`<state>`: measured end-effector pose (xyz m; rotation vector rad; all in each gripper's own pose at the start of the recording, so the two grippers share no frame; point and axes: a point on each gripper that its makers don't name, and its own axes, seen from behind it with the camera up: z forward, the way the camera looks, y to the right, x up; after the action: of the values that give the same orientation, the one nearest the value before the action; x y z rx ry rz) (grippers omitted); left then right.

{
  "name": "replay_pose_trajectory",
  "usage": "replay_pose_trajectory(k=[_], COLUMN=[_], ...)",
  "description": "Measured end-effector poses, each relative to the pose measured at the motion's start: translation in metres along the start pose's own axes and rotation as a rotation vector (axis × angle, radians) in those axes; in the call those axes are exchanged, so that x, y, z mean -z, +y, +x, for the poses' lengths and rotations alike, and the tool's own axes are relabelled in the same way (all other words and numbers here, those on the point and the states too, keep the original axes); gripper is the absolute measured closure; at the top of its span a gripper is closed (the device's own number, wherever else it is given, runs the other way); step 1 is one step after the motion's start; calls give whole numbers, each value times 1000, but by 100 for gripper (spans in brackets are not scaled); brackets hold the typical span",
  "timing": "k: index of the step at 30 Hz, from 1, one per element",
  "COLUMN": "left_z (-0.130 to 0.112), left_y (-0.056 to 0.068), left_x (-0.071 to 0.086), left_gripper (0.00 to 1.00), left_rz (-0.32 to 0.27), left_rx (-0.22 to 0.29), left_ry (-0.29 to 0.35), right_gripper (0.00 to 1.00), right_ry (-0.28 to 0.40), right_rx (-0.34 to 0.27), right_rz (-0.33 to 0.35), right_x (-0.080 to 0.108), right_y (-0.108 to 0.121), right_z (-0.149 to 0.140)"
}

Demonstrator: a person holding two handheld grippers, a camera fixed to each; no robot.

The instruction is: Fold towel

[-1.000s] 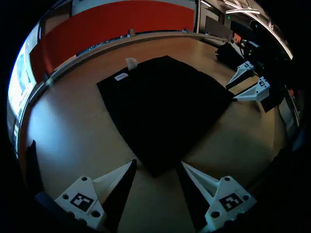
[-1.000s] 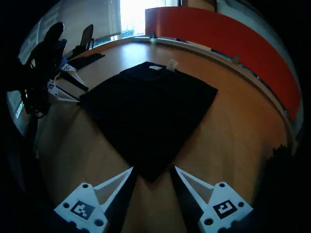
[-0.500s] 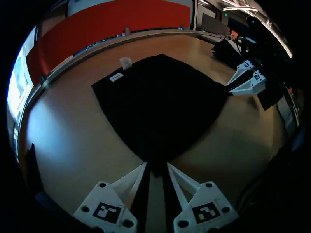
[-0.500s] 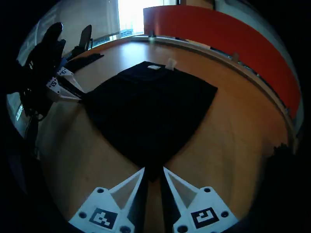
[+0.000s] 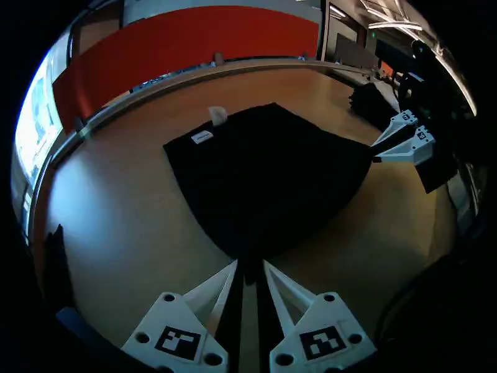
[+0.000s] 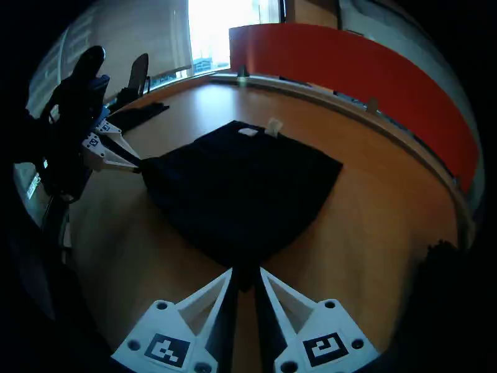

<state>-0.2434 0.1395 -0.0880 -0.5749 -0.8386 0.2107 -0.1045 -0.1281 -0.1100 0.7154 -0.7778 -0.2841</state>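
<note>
Pinching one corner of the black towel [image 5: 273, 174], my left tongs [image 5: 248, 266] were drawn in narrow, both fingers pressed on the cloth with only a dark sliver between them. Same story on the other side: my right tongs [image 6: 246, 275] were closed narrow on their own corner of the towel [image 6: 242, 193]. The towel lay spread on the wooden desk [image 5: 112, 205], near its middle, with the two gripped corners on neighbouring ends of one edge. In the right gripper view I saw the left tongs [image 6: 138, 166] farther off at the towel's left corner, tips touching the cloth, and that corner looked a bit raised off the desk [image 6: 373, 205], though I couldn't be sure. In the left gripper view the right tongs [image 5: 378, 152] sat at the towel's right corner. A white label [image 5: 202, 137] was on the towel's far part, and a small white tag [image 5: 217, 114] stood just beside the far edge. A red panel [image 5: 186, 43] ran behind the desk's far rim, and a bright window [image 6: 217, 25] was beside it. A dark bundle [image 5: 366, 99] lay on the desk, apart from the towel.
</note>
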Motion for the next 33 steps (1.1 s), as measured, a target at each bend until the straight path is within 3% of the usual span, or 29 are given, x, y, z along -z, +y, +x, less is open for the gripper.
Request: replay_pose_trajectory(k=[12, 22, 33], left_z=[37, 53, 58], left_y=[-7, 6, 16], left_x=[47, 82, 104], left_gripper=[87, 87, 87], left_rz=[33, 24, 10], left_rx=[18, 40, 45], left_ry=[58, 87, 95], right_gripper=[84, 84, 84], right_ry=[97, 126, 139], right_rx=[-6, 4, -8], right_rz=[-23, -35, -28], right_x=[42, 77, 103], right_y=[-5, -11, -21], right_z=[48, 62, 65])
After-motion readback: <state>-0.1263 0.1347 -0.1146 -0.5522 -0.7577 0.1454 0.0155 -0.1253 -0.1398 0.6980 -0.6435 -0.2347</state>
